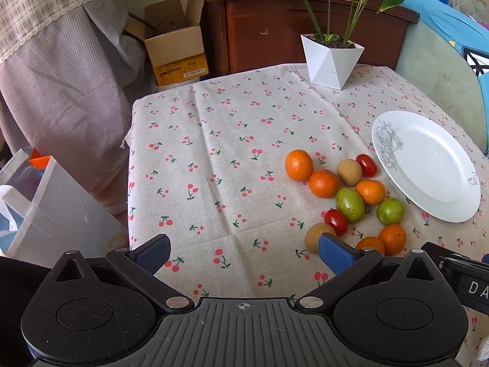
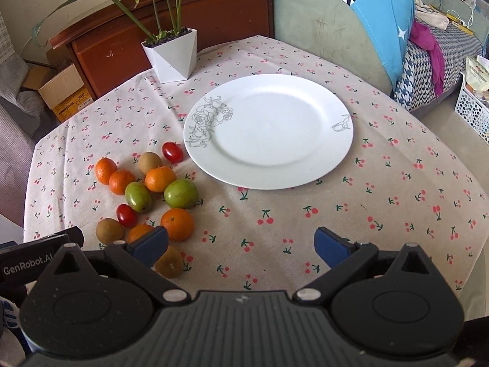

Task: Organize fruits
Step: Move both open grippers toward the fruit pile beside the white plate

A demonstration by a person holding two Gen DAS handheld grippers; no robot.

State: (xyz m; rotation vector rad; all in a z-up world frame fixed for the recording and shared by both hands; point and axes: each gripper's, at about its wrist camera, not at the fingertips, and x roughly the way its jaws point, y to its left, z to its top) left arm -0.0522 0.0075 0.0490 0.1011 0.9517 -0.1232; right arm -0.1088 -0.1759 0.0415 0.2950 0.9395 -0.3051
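Observation:
A cluster of fruit lies on the cherry-print tablecloth: several oranges (image 2: 177, 224), two green fruits (image 2: 181, 193), two red cherry tomatoes (image 2: 172, 152) and brown kiwis (image 2: 109, 230). An empty white plate (image 2: 333, 116) sits just right of the fruit. My right gripper (image 2: 240, 246) is open and empty above the cloth, right of the fruit, with its left finger over a kiwi (image 2: 168, 263). My left gripper (image 1: 244, 253) is open and empty, left of the cluster (image 1: 350, 204); its right finger partly hides a kiwi (image 1: 318, 237). The plate also shows in the left wrist view (image 1: 449, 153).
A white angular plant pot (image 2: 172, 56) stands at the table's back. Behind are a wooden cabinet (image 2: 214, 15), a cardboard box (image 1: 175, 49) and a sofa with a blue cushion (image 2: 379, 24). A white bag (image 1: 49, 211) stands left of the table.

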